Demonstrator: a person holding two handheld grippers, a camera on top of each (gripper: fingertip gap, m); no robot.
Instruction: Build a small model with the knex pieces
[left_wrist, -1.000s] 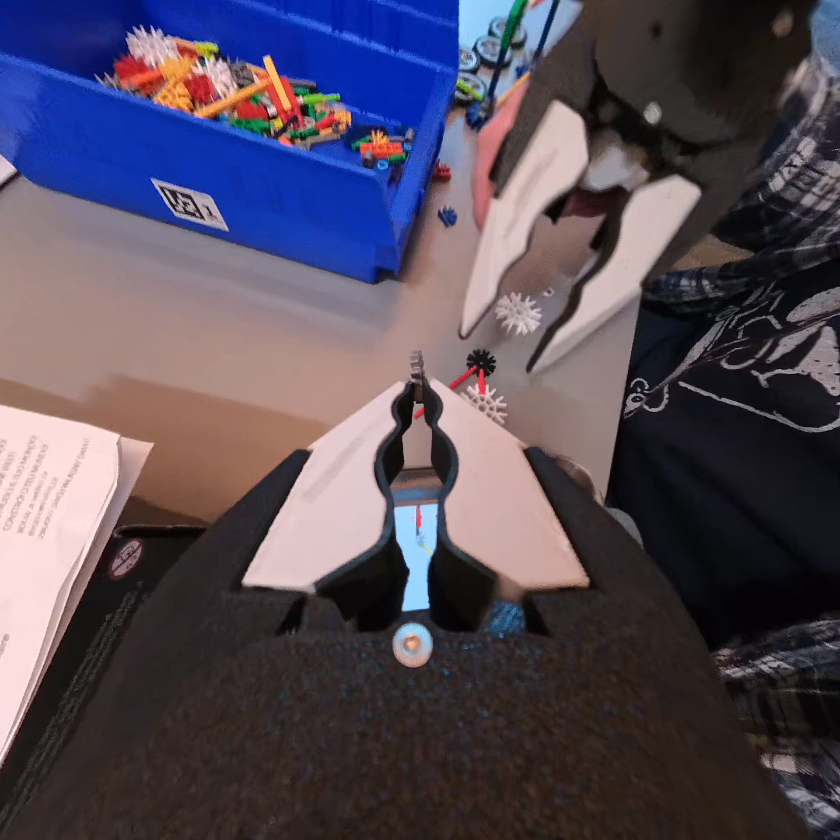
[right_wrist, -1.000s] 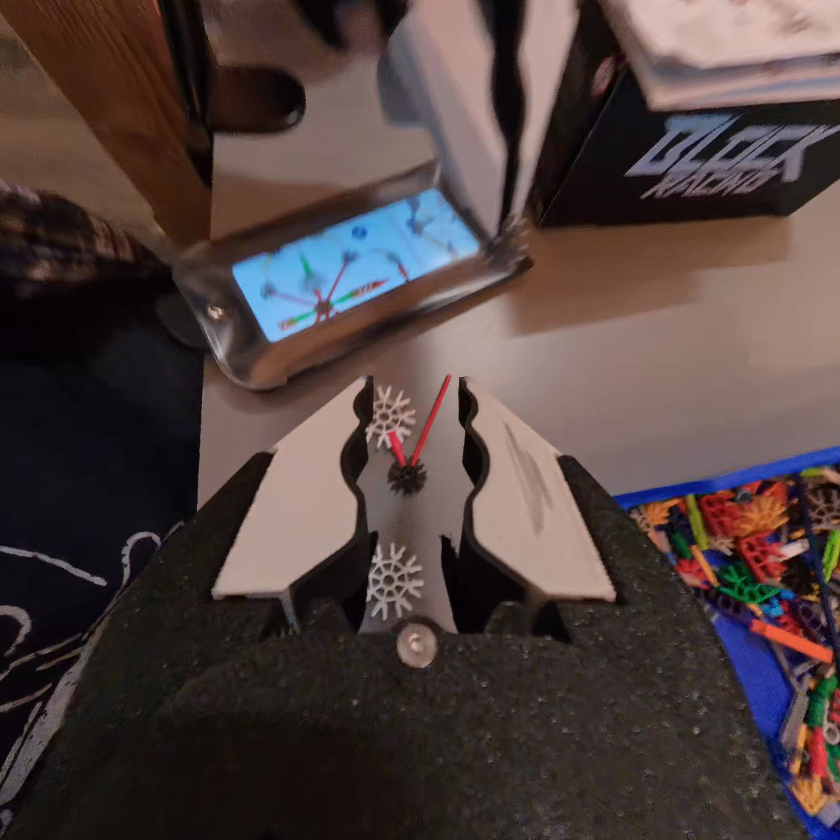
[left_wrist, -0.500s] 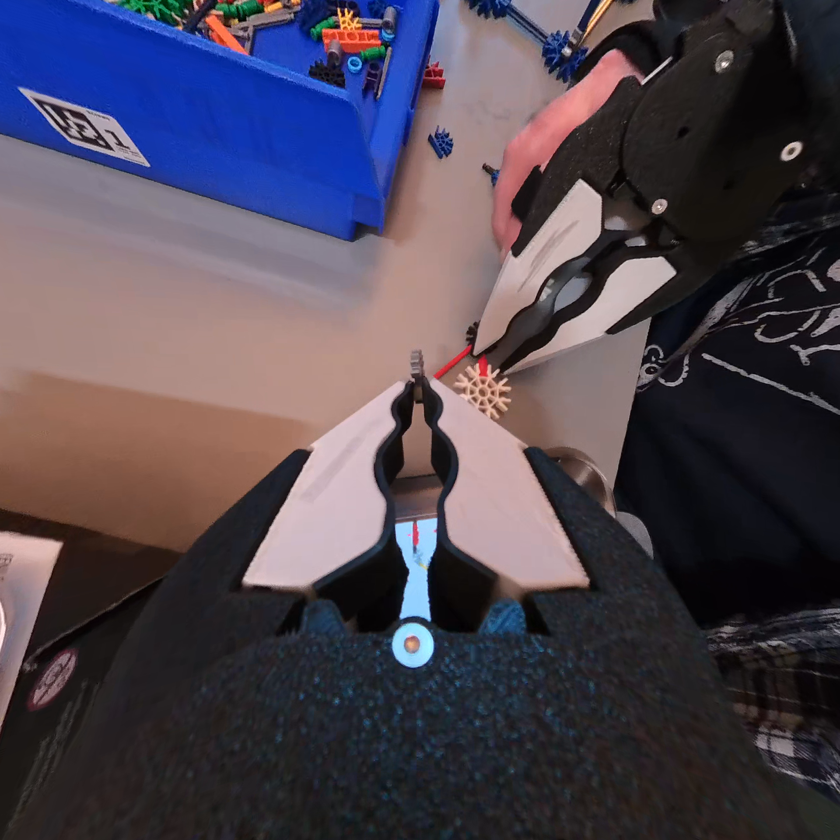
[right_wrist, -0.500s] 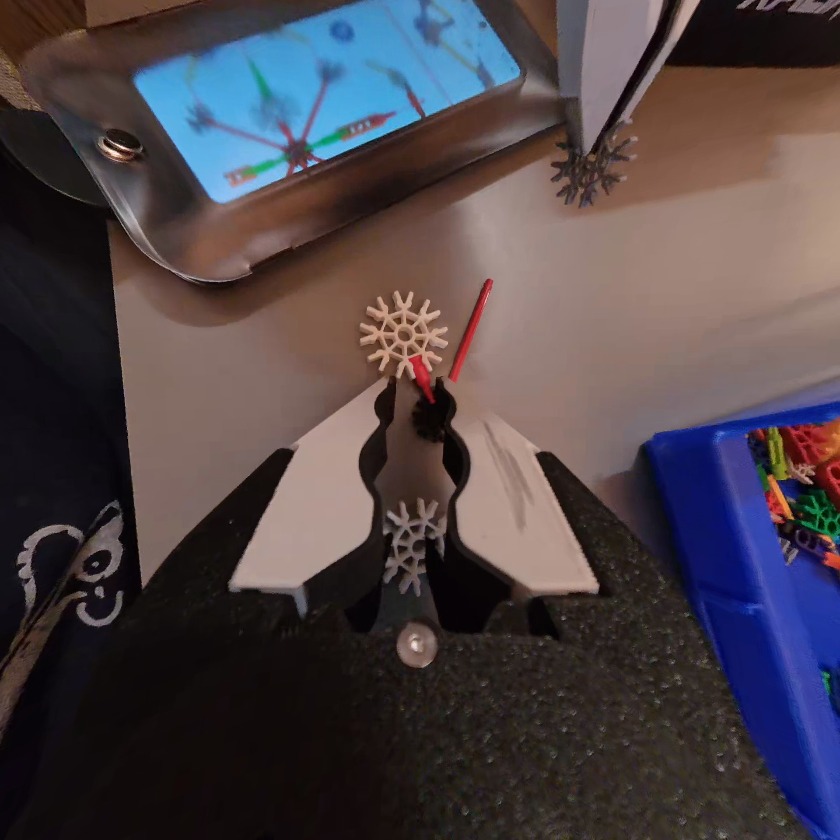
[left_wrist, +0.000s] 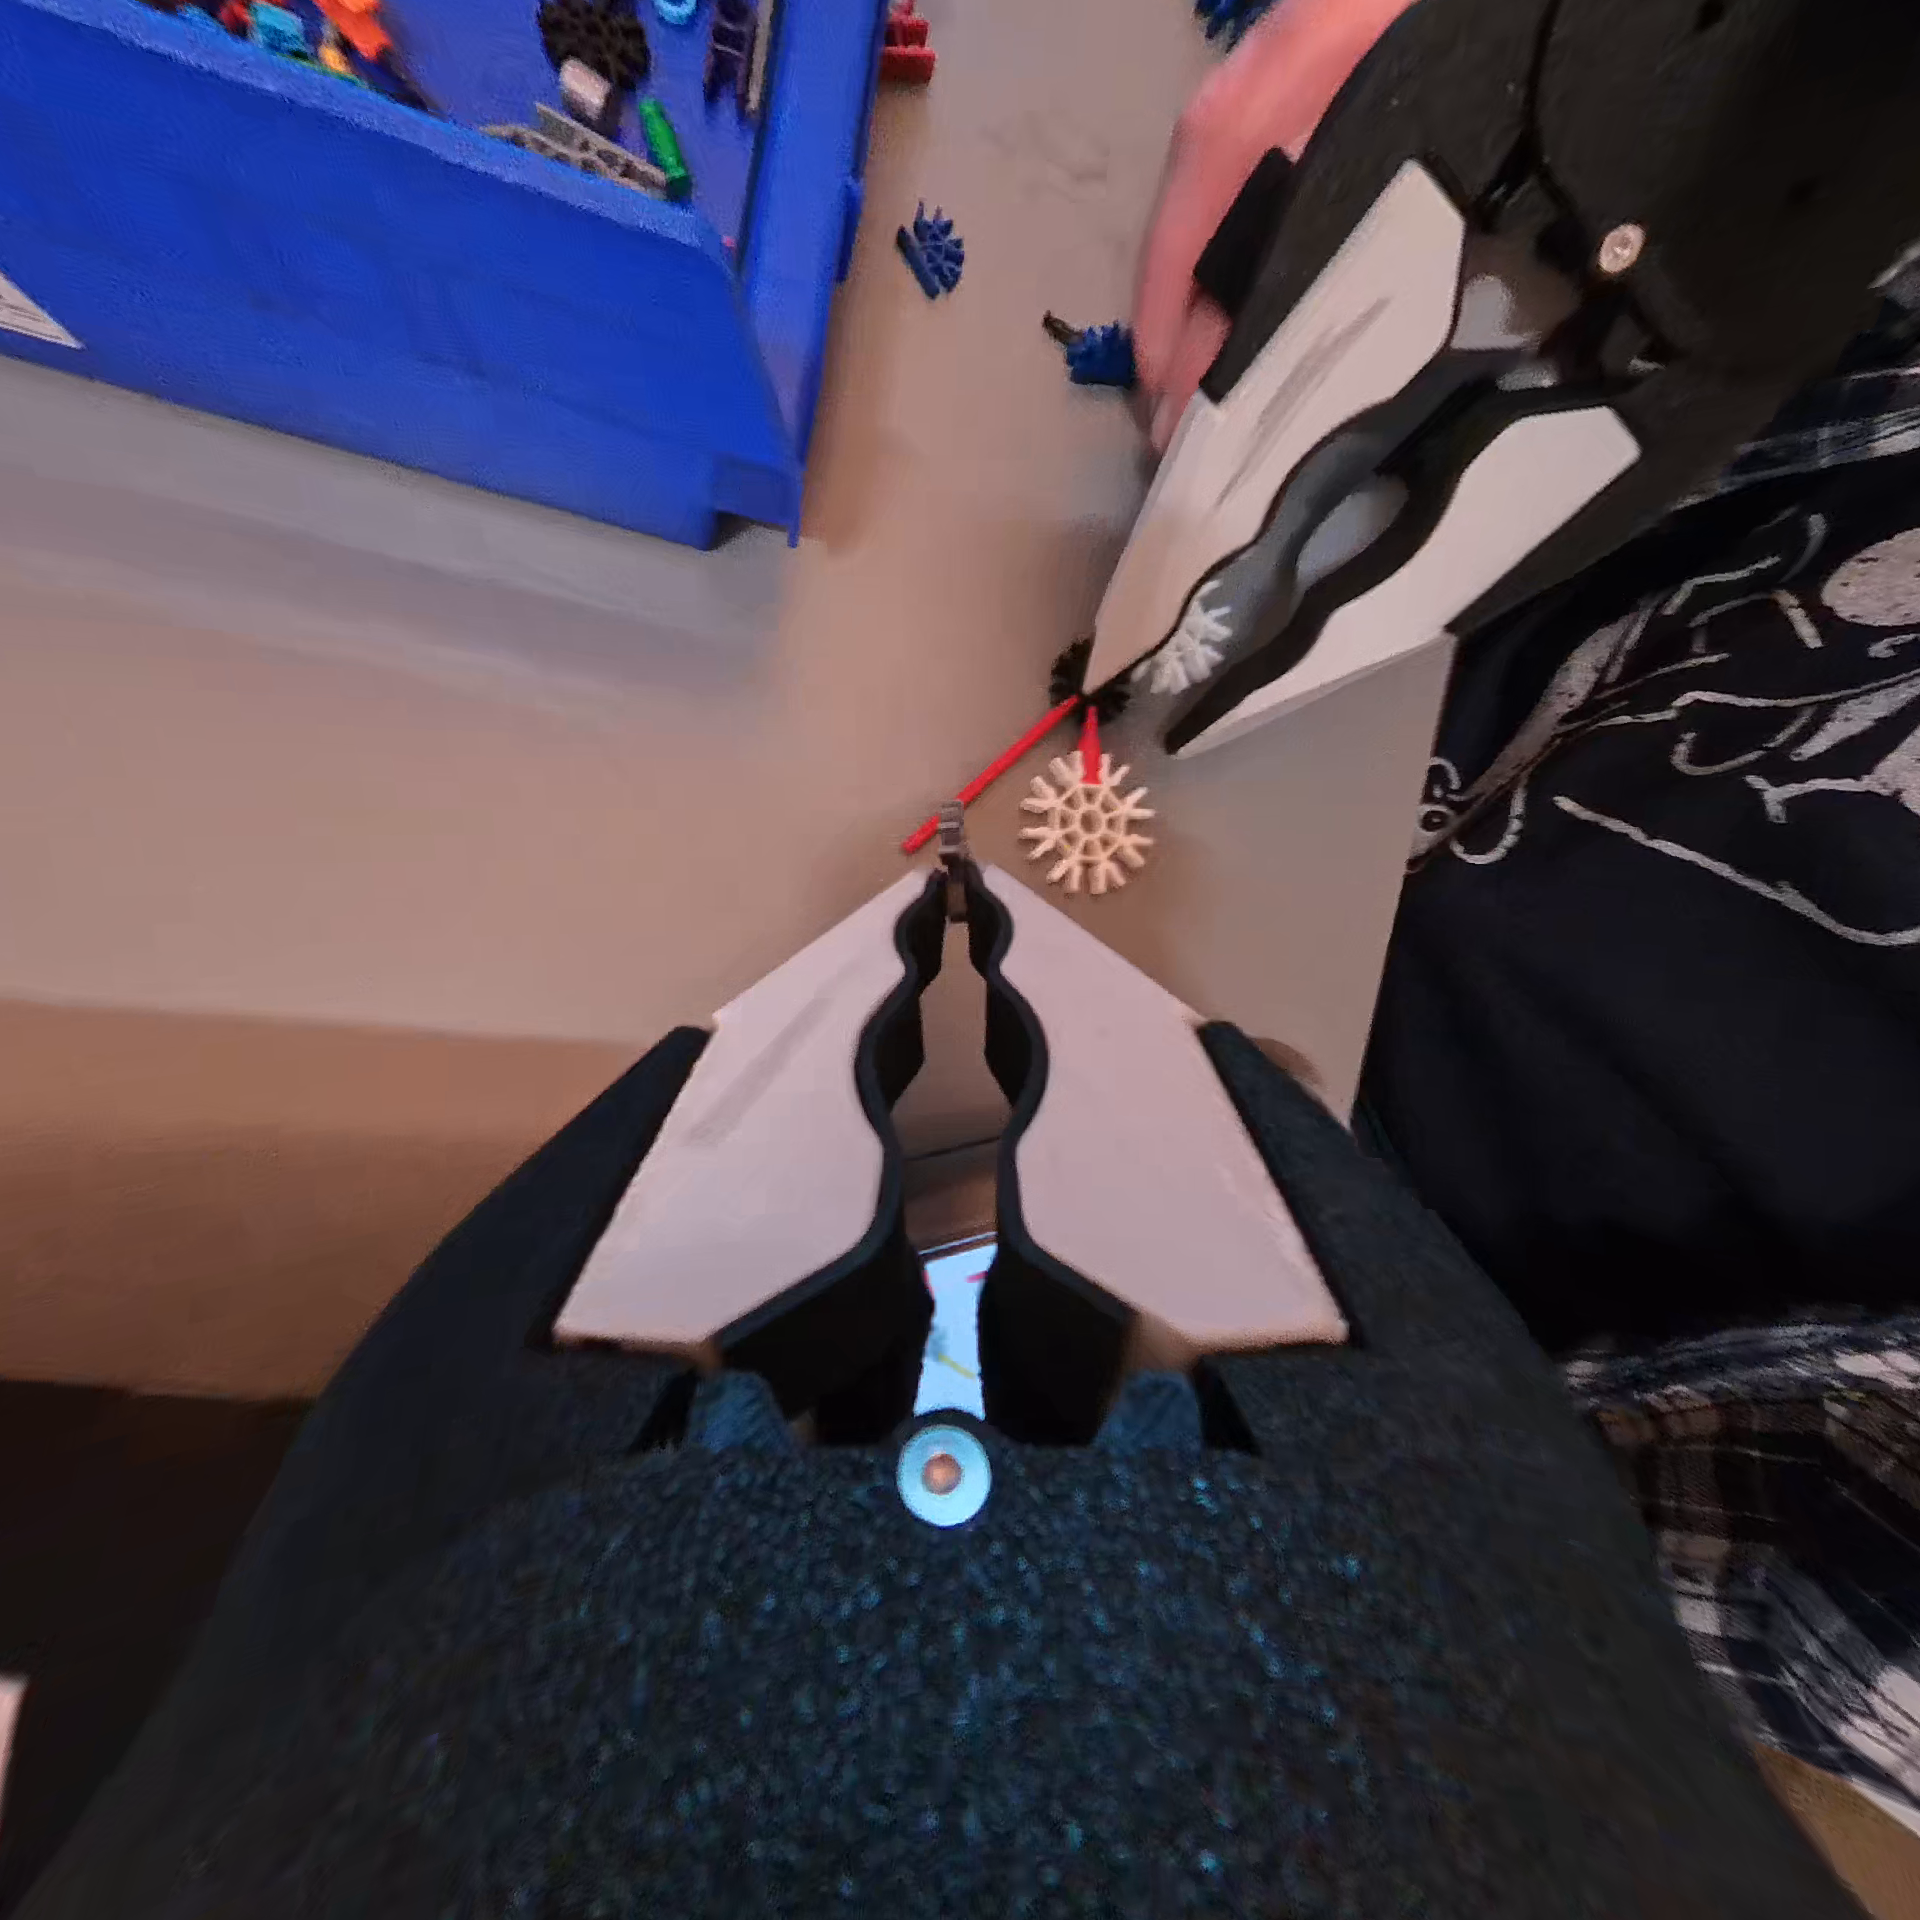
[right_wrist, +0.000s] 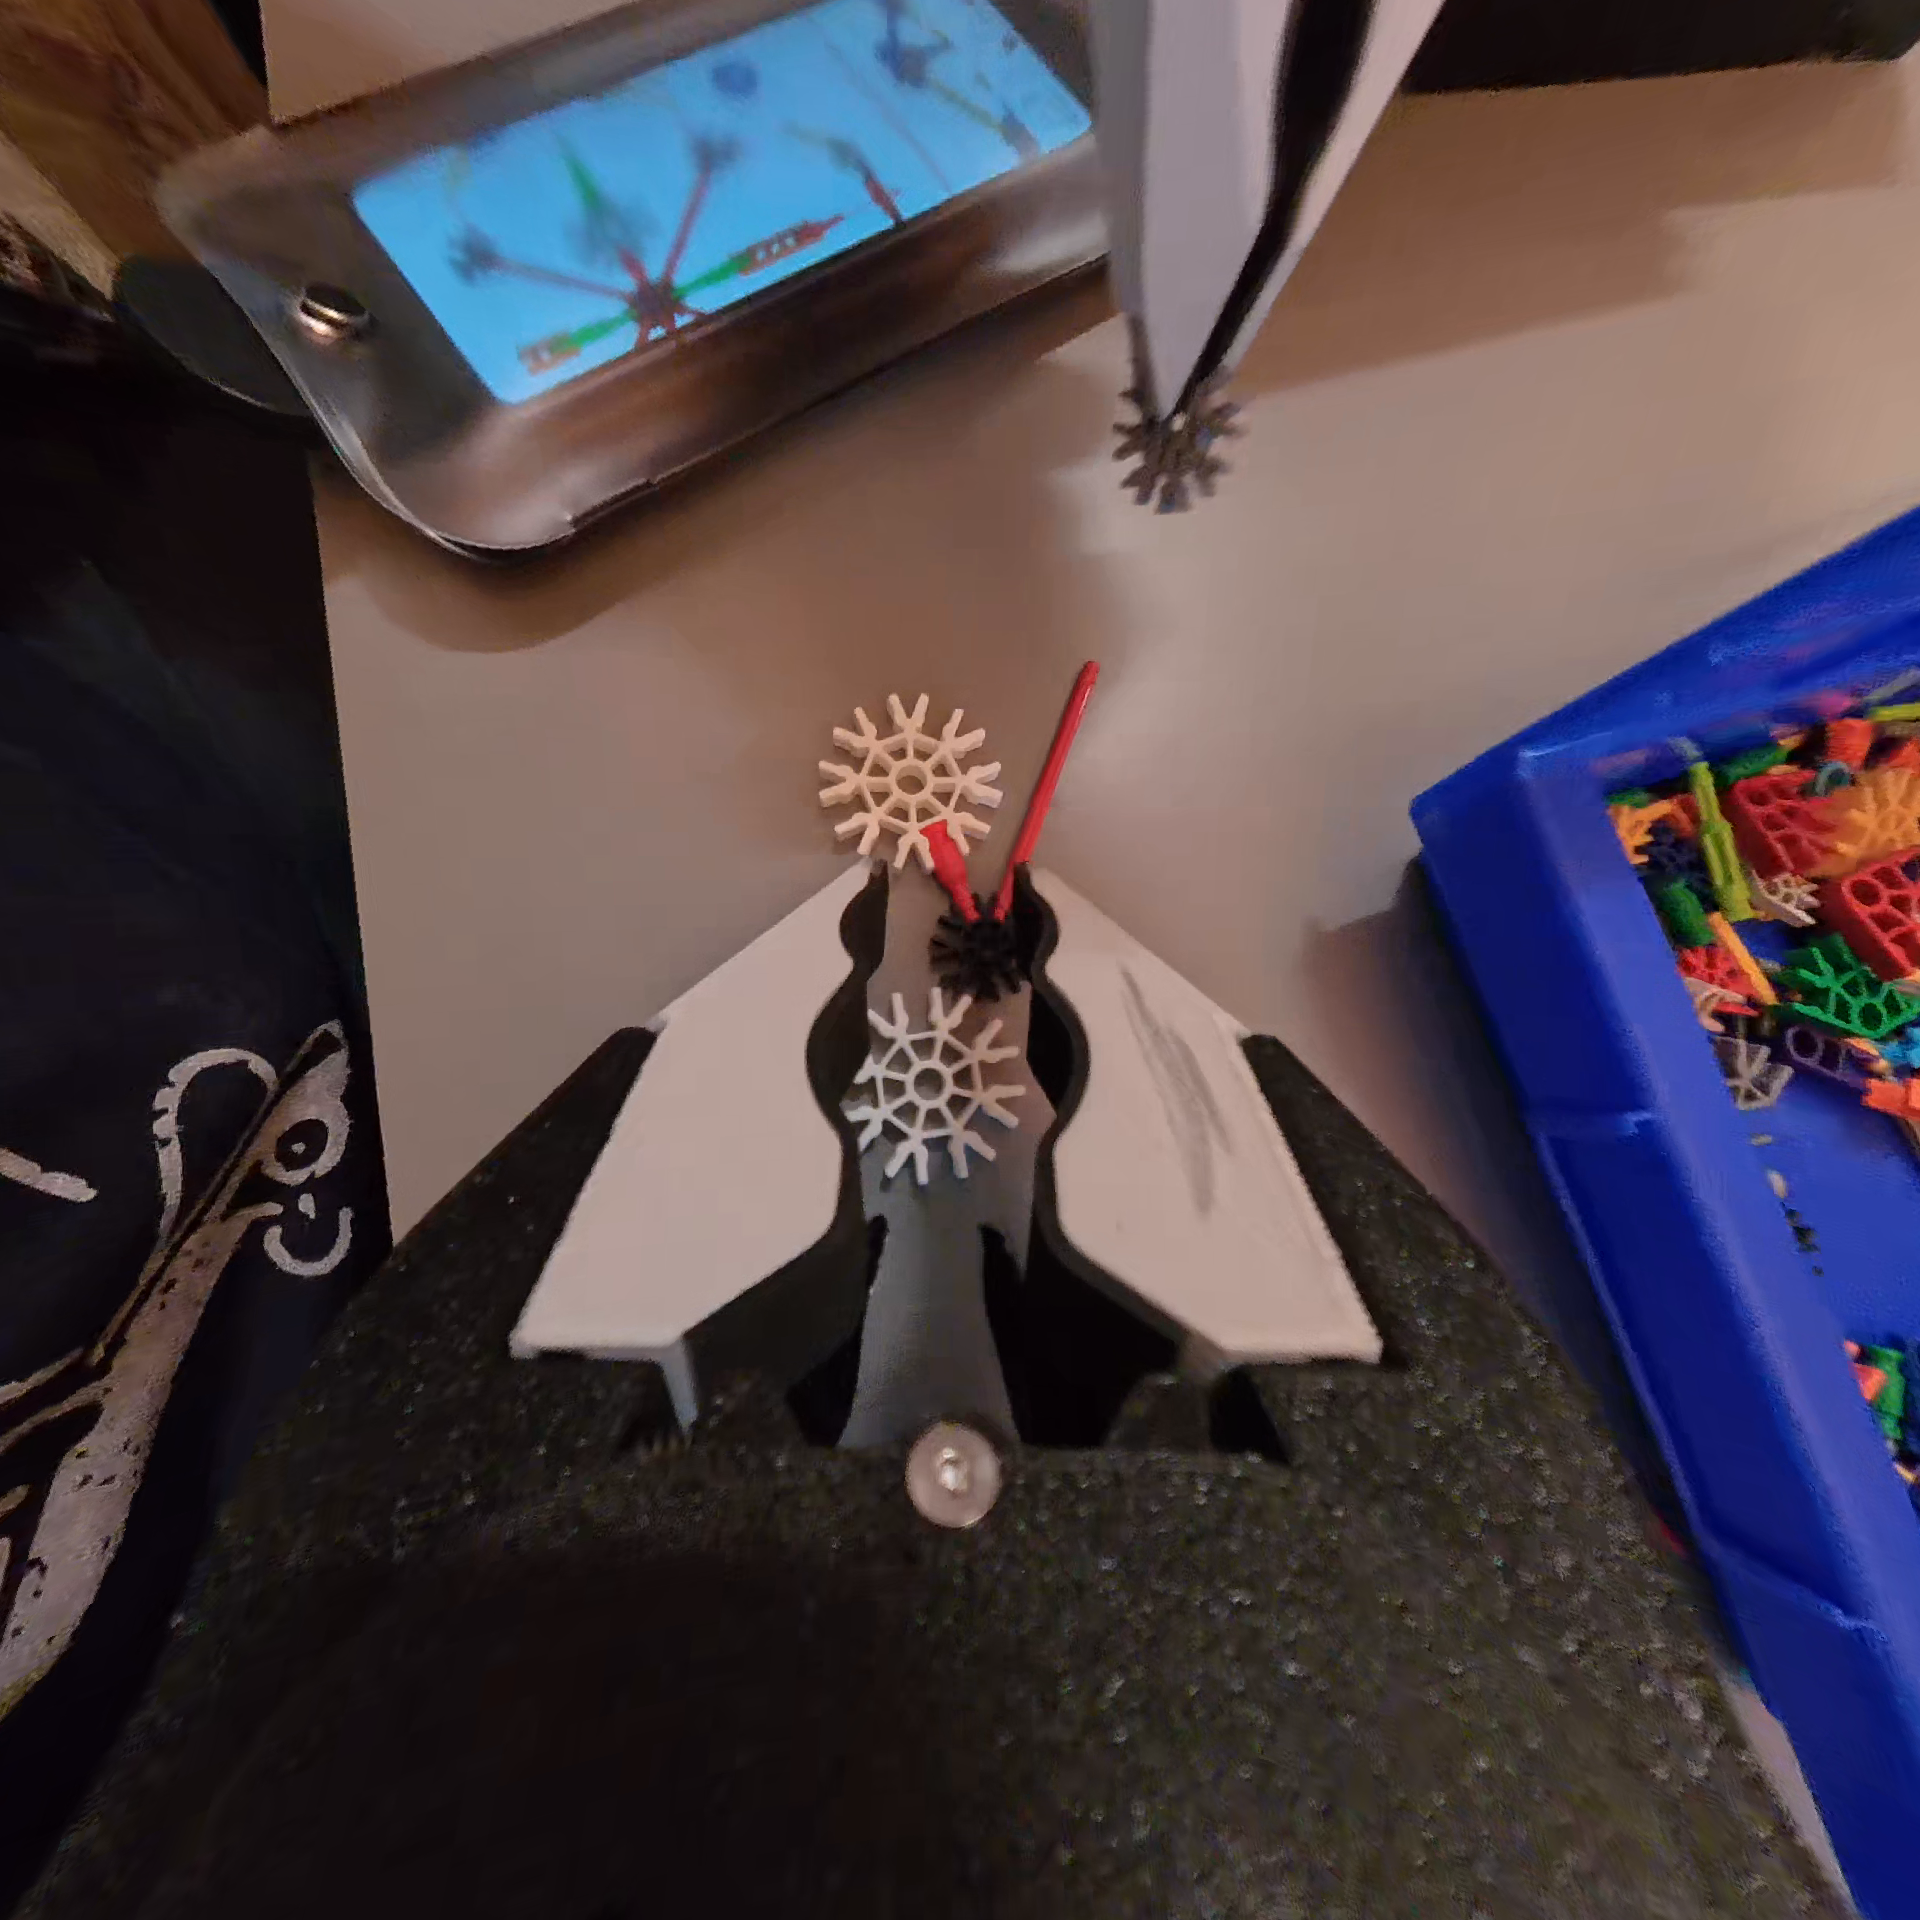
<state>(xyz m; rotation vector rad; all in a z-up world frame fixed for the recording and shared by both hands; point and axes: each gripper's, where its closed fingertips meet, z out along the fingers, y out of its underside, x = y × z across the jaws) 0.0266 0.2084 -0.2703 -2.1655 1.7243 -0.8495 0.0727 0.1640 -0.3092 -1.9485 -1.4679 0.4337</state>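
Observation:
My right gripper (right_wrist: 948, 883) is shut on a black connector (right_wrist: 982, 951) that carries two red rods. The short rod ends in a white snowflake connector (right_wrist: 909, 784); the long red rod (right_wrist: 1049, 779) ends free. My left gripper (left_wrist: 951, 883) is shut on a small grey snowflake connector (left_wrist: 950, 831), seen edge-on right at the long rod's free end (left_wrist: 920, 840). In the right wrist view the left gripper (right_wrist: 1184, 384) and its grey connector (right_wrist: 1174, 447) sit a little beyond the rod tip. The right gripper (left_wrist: 1127, 717) shows at the upper right of the left wrist view.
A loose white snowflake connector (right_wrist: 930, 1081) lies on the table under my right gripper. A blue bin (left_wrist: 416, 312) holds several coloured pieces. A lit screen in a metal holder (right_wrist: 717, 208) stands near the table edge. Loose blue pieces (left_wrist: 932, 249) lie by the bin. A person's dark shirt (left_wrist: 1662, 935) borders the table. Tip to tip, the grippers are about 8 centimeters apart.
My right gripper closed from wide open onto the black connector and now carries it with its rods. My left gripper brought the grey connector closer to the long red rod's end.

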